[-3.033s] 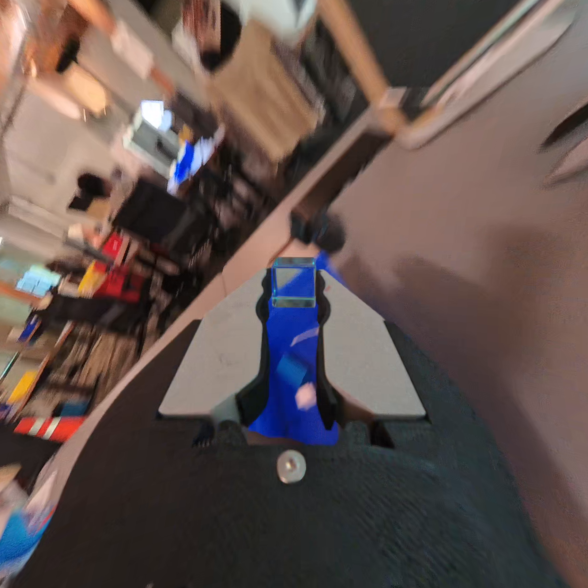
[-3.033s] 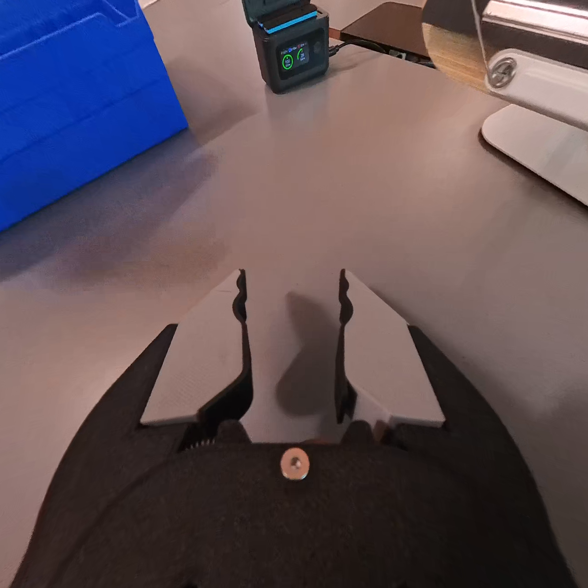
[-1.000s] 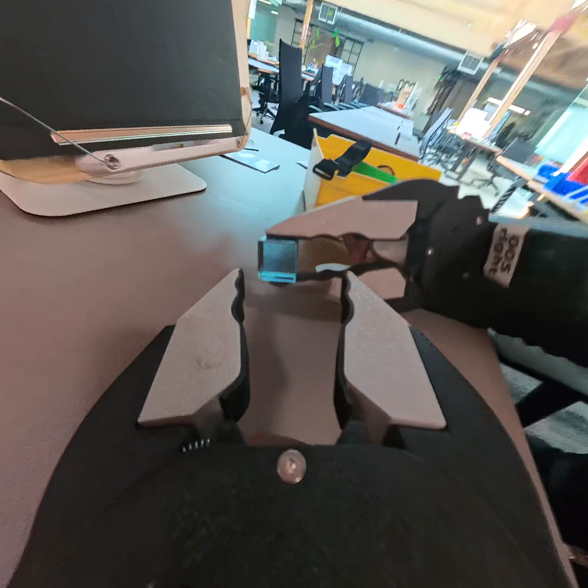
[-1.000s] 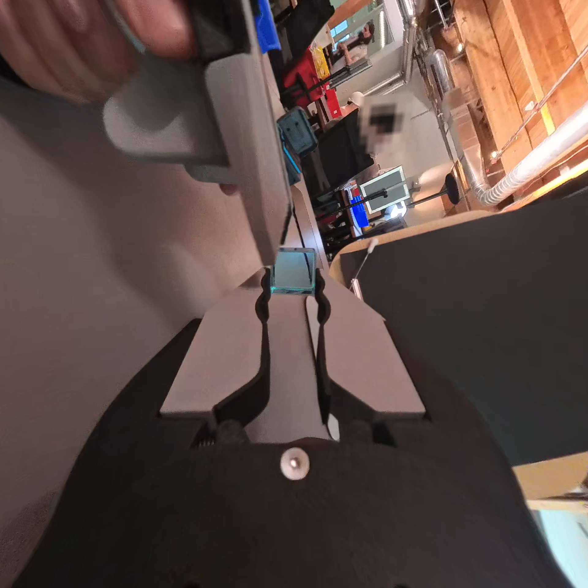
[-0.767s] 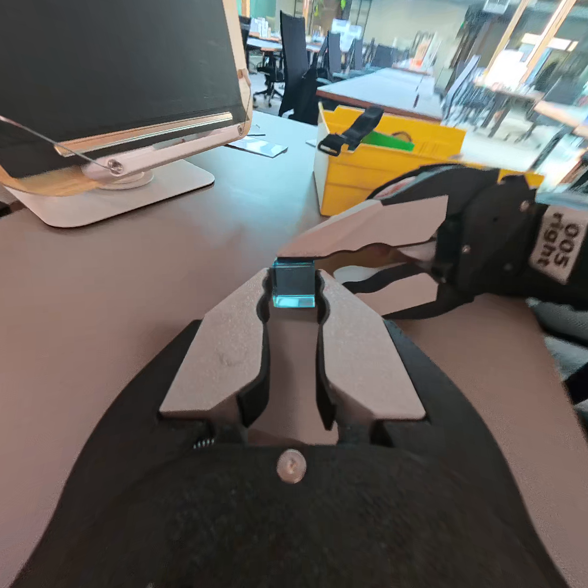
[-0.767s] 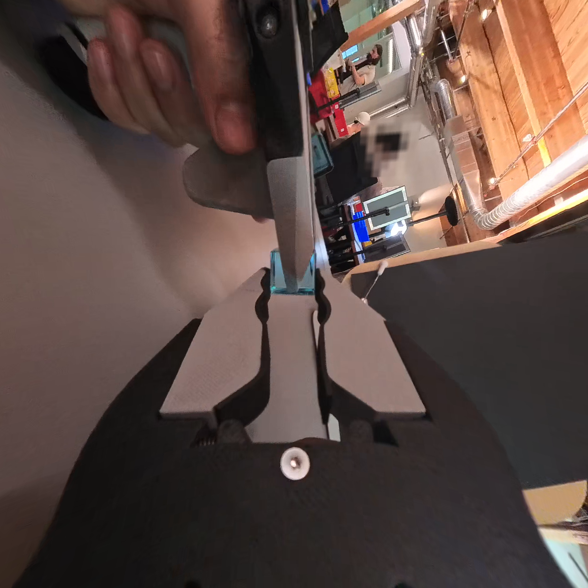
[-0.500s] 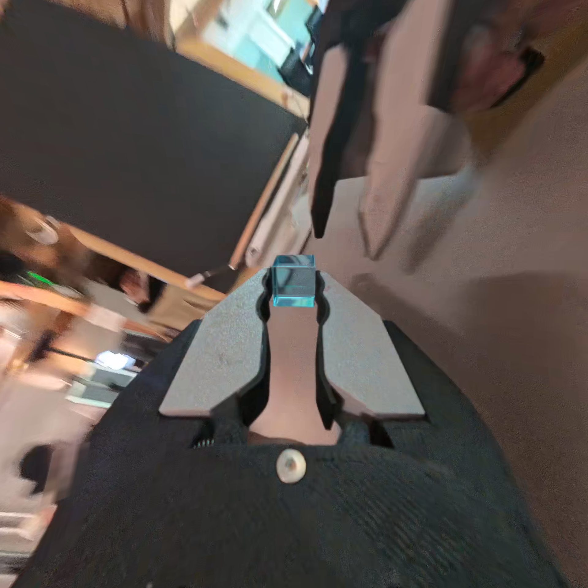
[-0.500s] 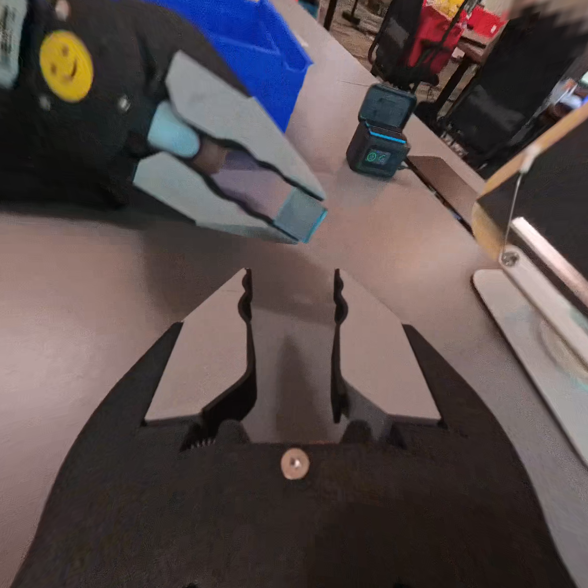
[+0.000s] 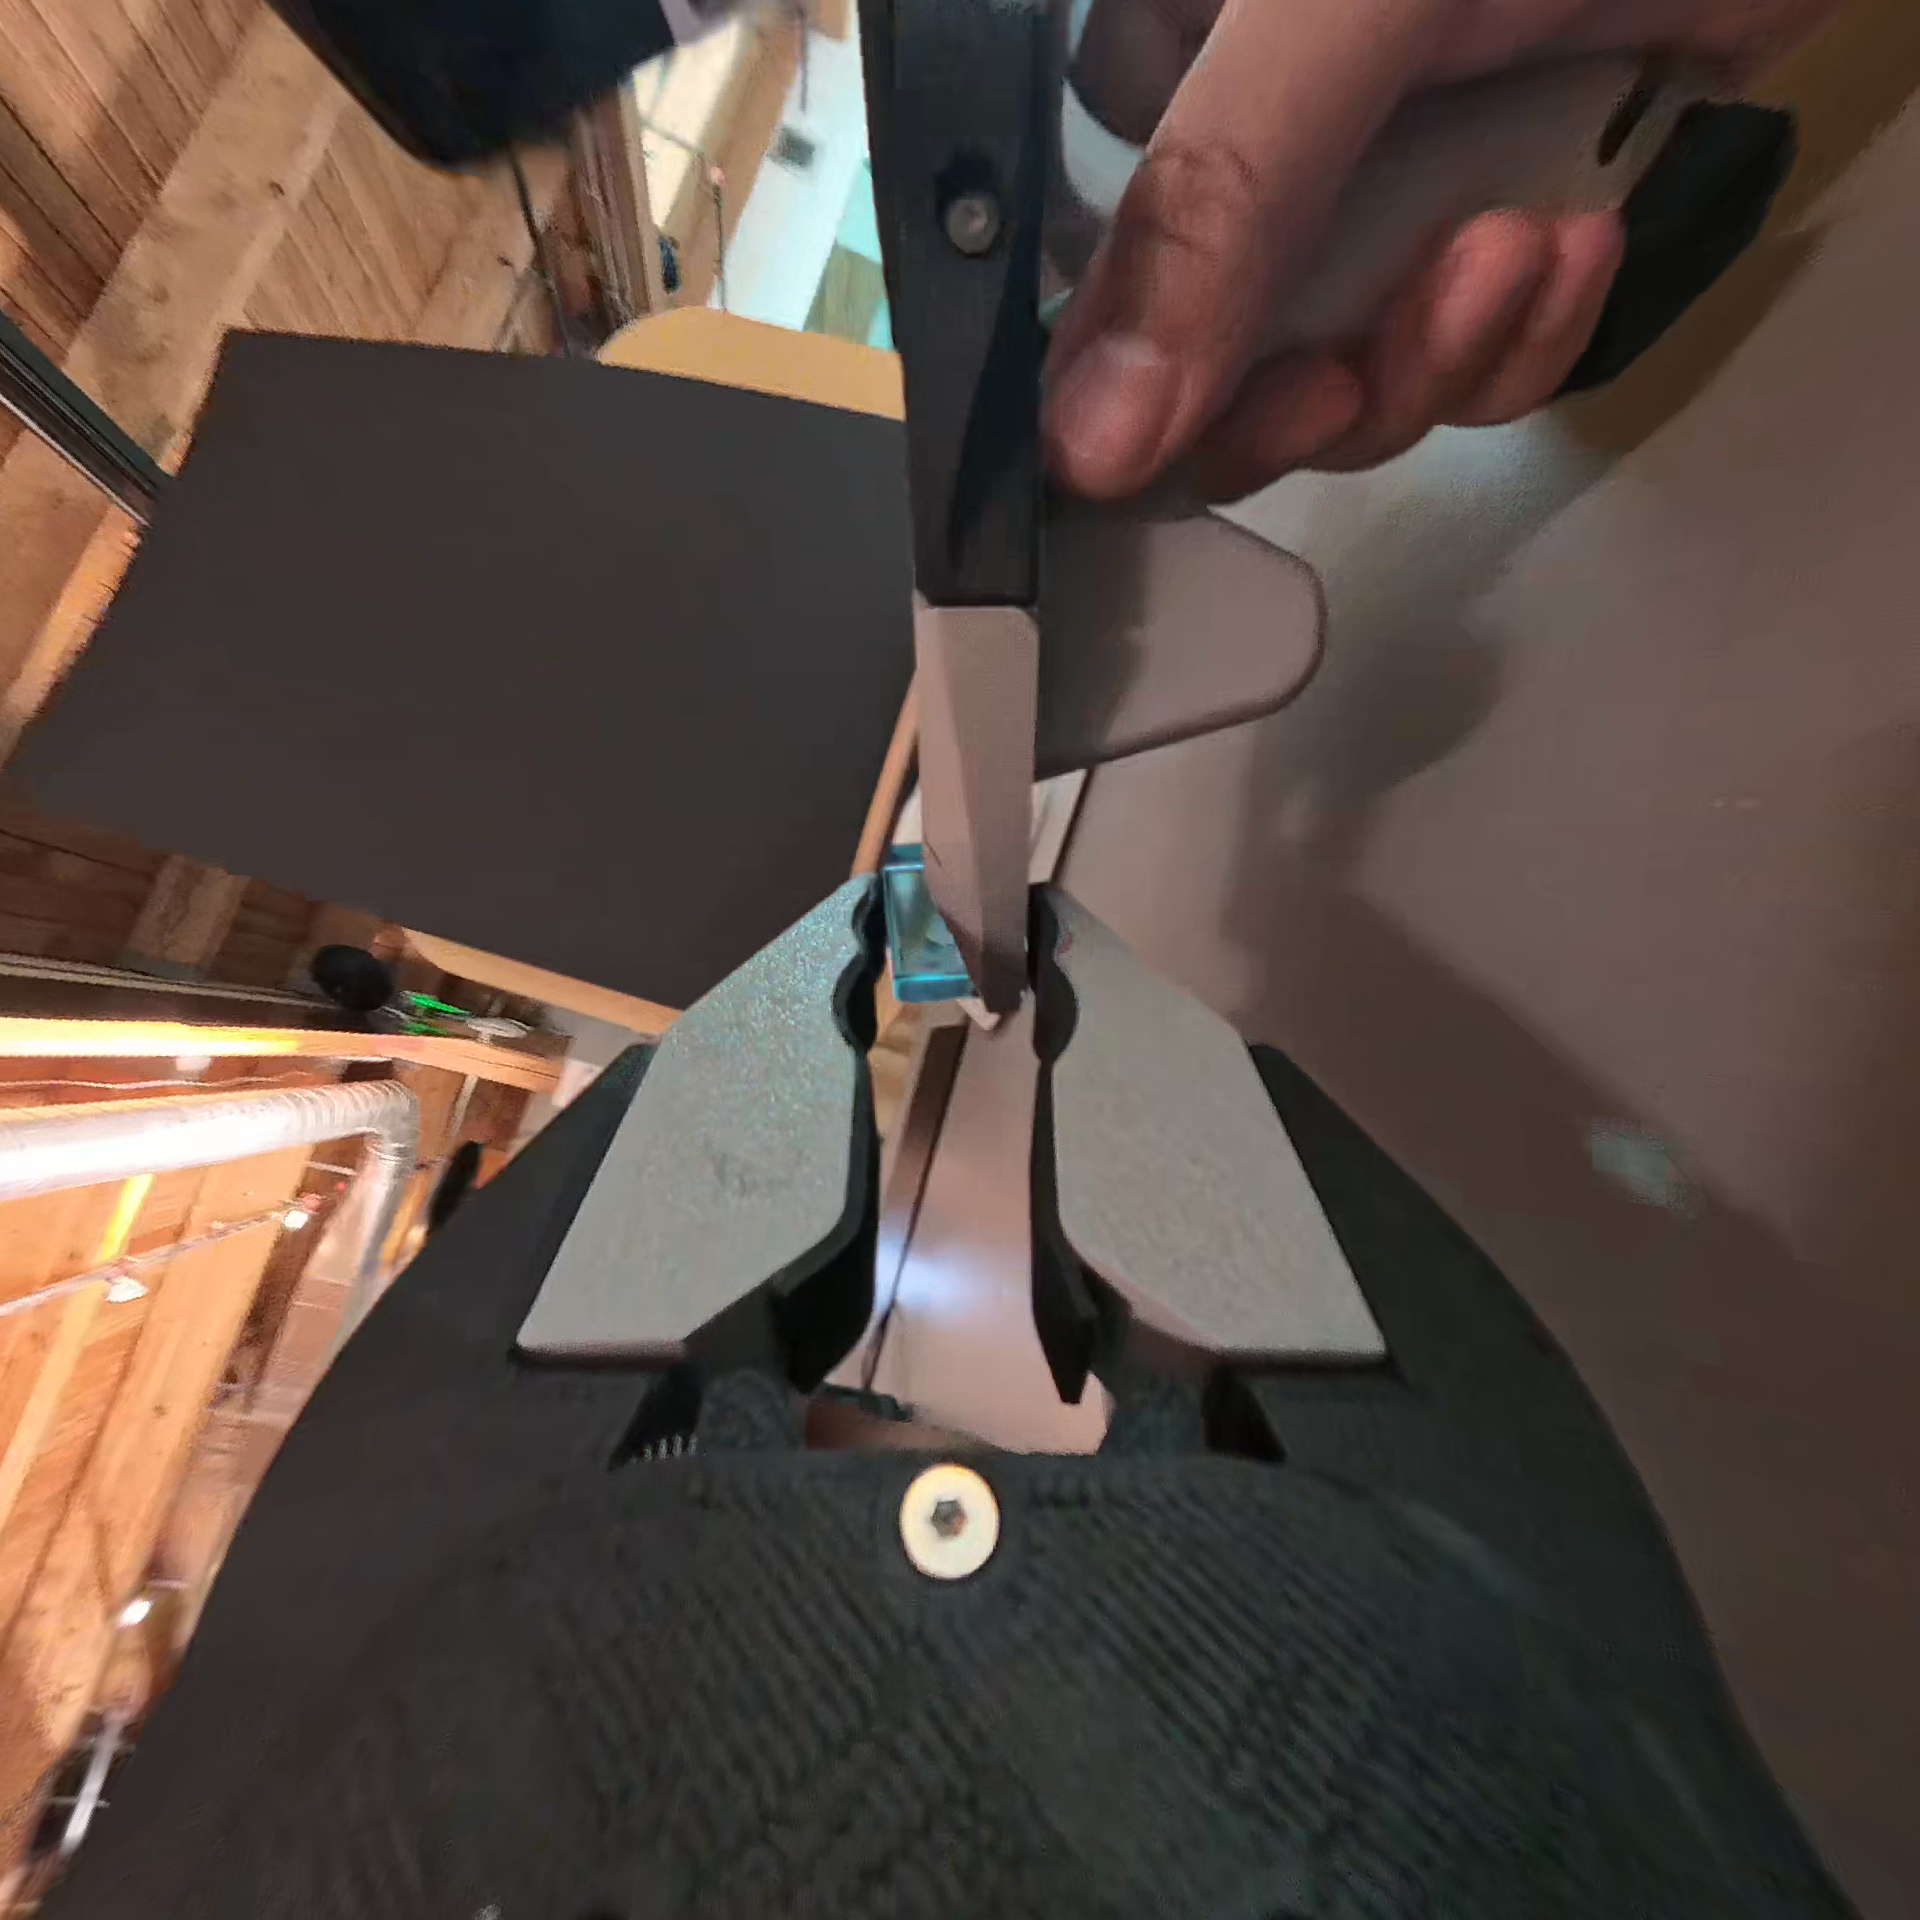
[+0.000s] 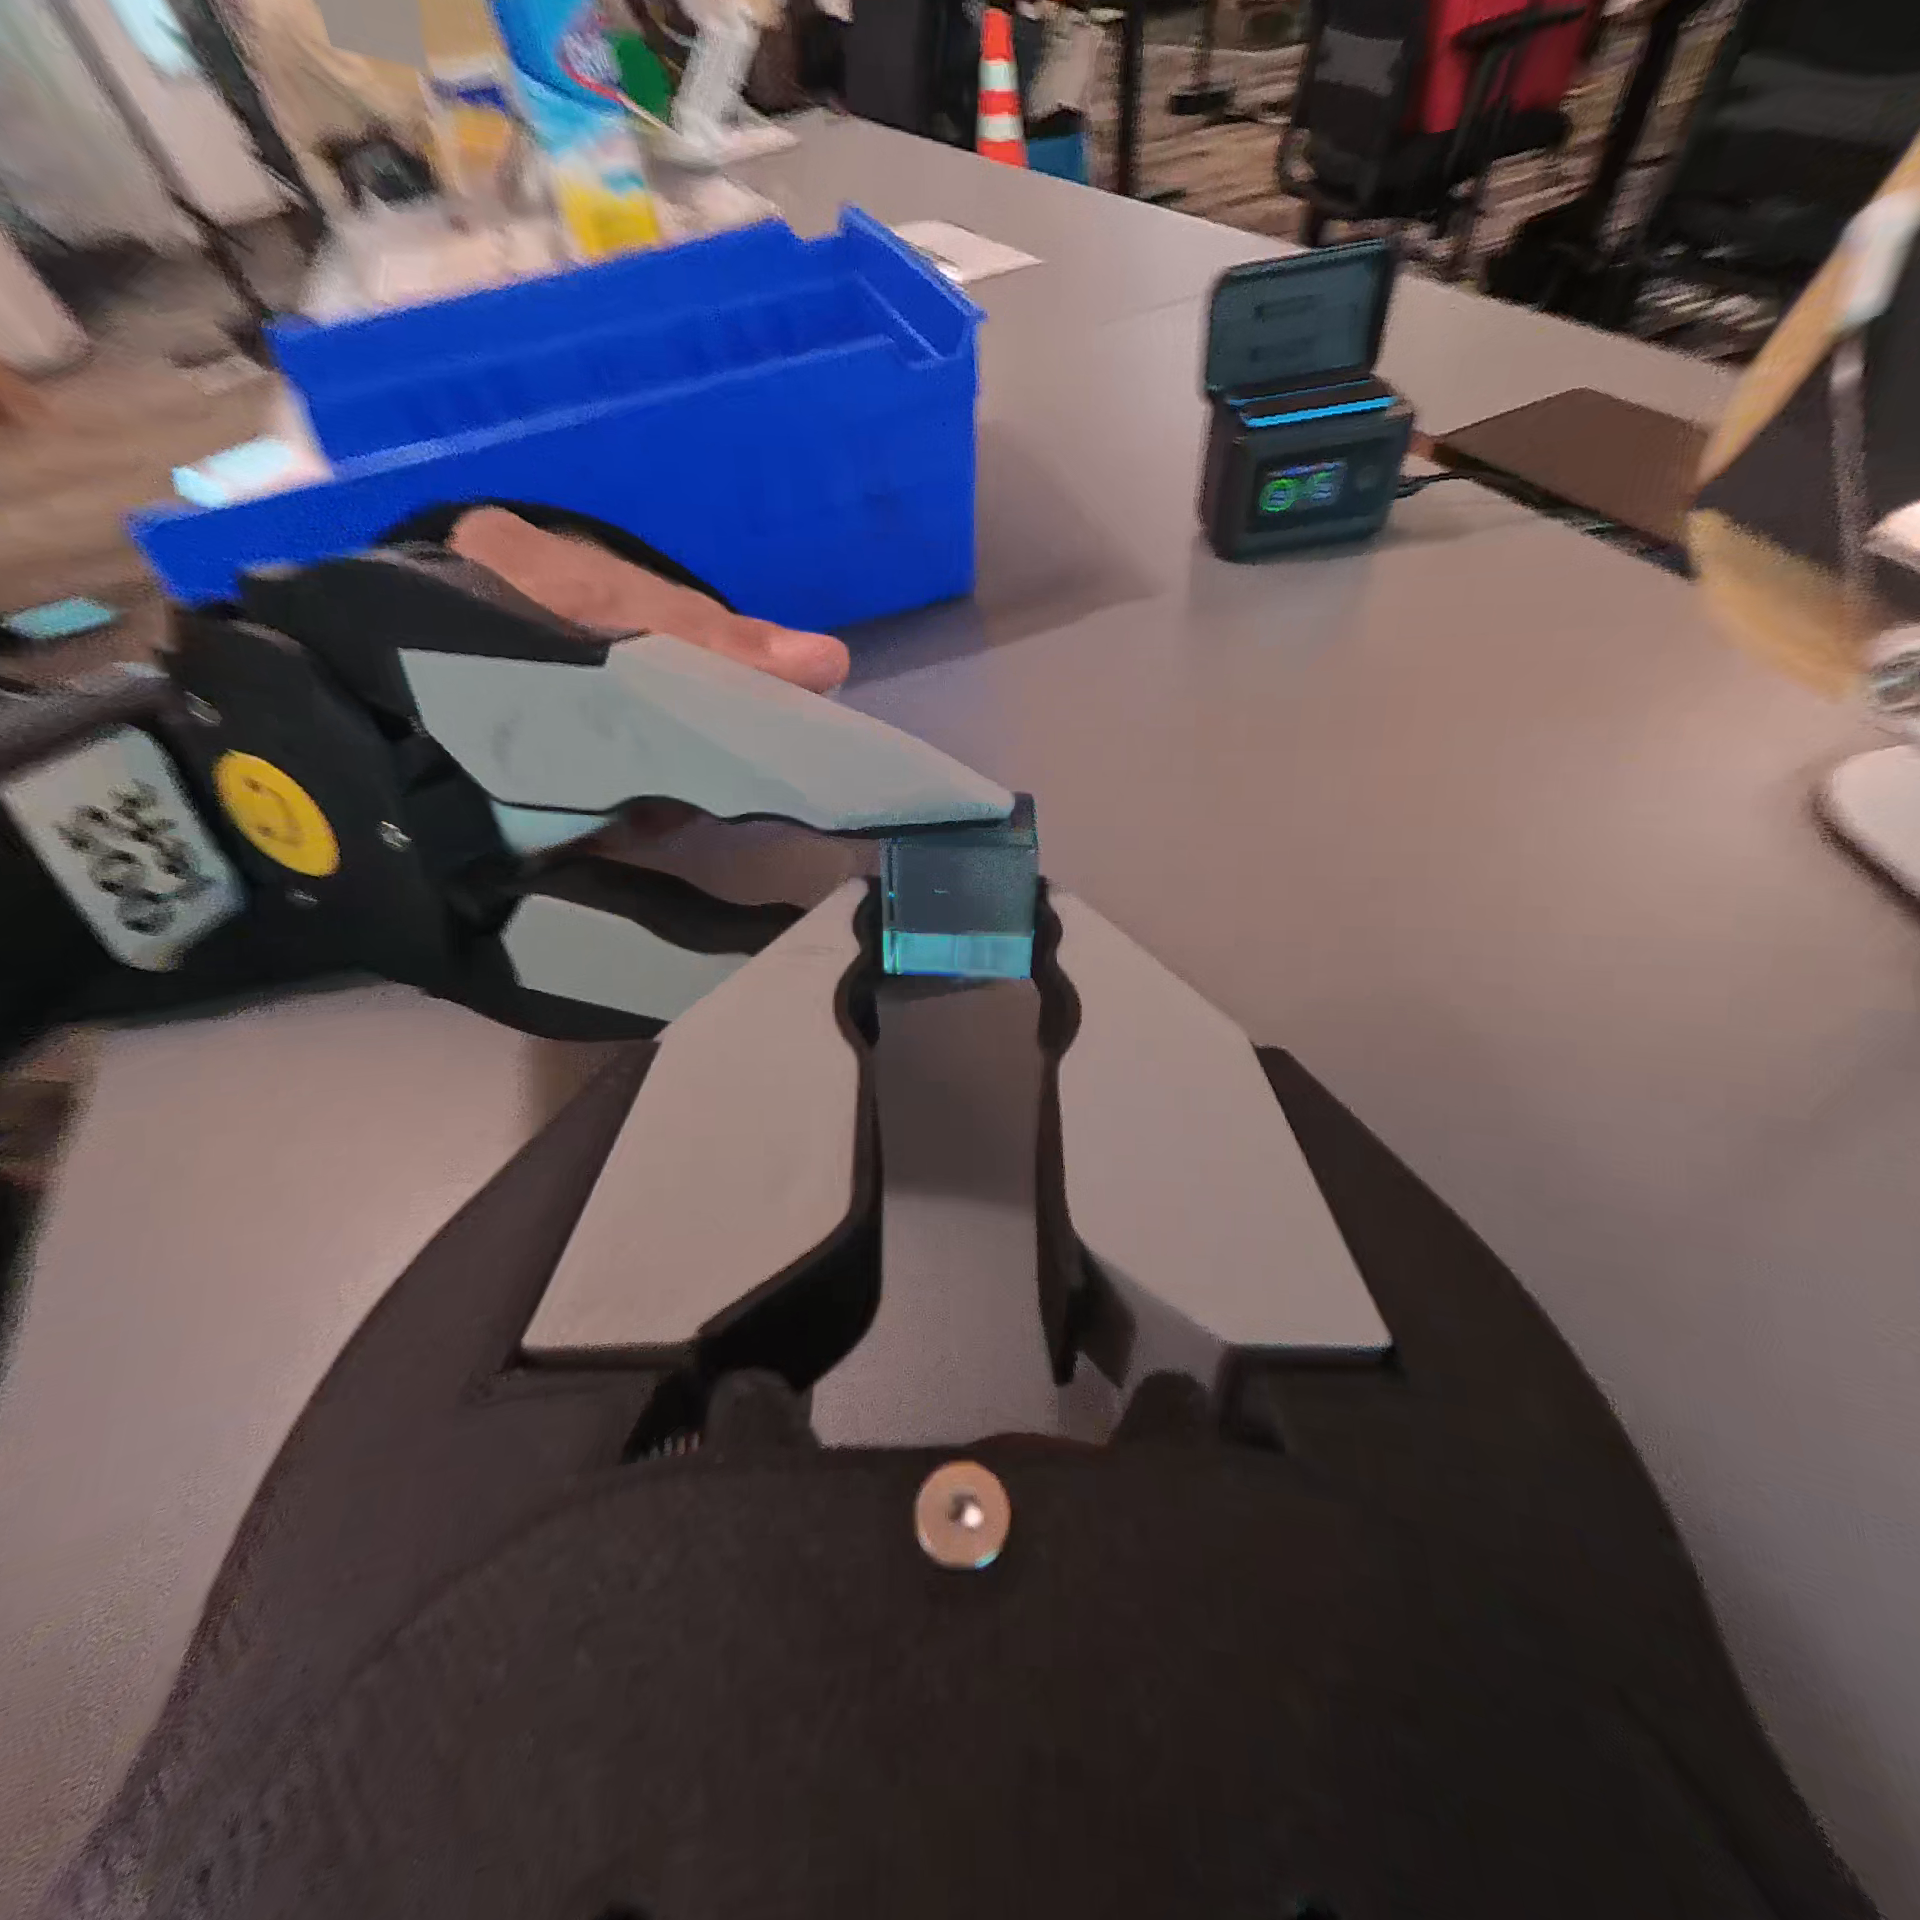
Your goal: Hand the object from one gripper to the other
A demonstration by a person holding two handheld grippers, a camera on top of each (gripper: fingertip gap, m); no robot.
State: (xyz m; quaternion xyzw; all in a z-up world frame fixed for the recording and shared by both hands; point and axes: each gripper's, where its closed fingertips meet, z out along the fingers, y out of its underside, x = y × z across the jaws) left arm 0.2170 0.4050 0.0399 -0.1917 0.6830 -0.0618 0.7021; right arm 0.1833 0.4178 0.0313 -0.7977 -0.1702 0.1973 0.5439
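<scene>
**Clear cube pinched by both grippers over the grey table**

A grey table (image 10: 1351, 831) is filling the right wrist view, with a blue bin (image 10: 665, 436) sitting at the upper left and a small dark device with a lit screen (image 10: 1304, 457) standing at the upper right. At the centre of that frame, the right gripper (image 10: 956, 935) is pinching a clear cube (image 10: 958, 914) between its fingertips. The left gripper (image 10: 914, 842) is reaching in from the left, its upper finger lying on the cube's top and its lower finger passing beneath. In the left wrist view, the left gripper (image 9: 951, 945) is closing on the cube (image 9: 914, 945) at mid-frame, while a hand (image 9: 1351, 239) is holding the right gripper's handle at the upper right.
</scene>
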